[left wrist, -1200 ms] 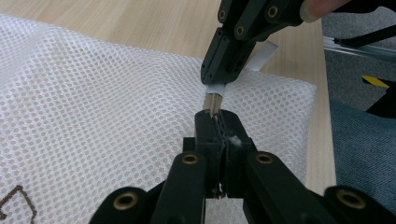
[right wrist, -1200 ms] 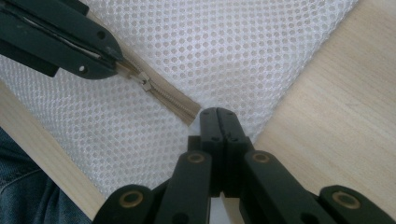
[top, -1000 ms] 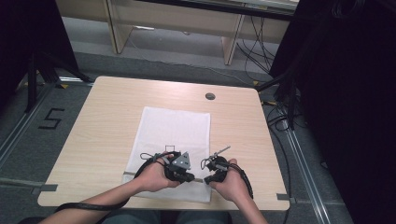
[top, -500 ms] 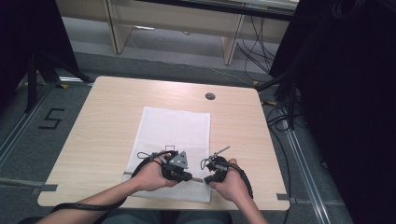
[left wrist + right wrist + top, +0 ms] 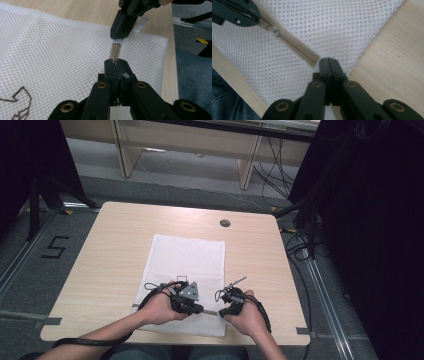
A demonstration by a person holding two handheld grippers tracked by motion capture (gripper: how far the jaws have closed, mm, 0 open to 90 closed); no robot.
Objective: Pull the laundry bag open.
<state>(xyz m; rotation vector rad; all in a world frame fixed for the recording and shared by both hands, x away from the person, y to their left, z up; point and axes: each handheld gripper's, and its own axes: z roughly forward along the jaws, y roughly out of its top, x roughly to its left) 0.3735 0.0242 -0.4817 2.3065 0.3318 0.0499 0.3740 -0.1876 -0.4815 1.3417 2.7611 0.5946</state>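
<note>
High view: mesh bag (image 5: 187, 270) lies flat mid-table (image 5: 115, 245). Both my tongs are clamped on its zipper (image 5: 294, 47) at six o'clock, left tongs (image 5: 196, 308), right tongs (image 5: 223, 311). Bag looks light, limp, snag-prone; grip tape, not mesh.

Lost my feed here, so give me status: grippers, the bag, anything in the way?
Left gripper shut on zipper. Right gripper shut on zipper's end. White mesh bag flat on table. Nothing in the way.

A white mesh bag (image 5: 185, 270) lies on the worktop (image 5: 115, 250), reaching its near edge. The left gripper (image 5: 192, 304) and right gripper (image 5: 226, 307) rest on the bag's near end, close together.
</note>
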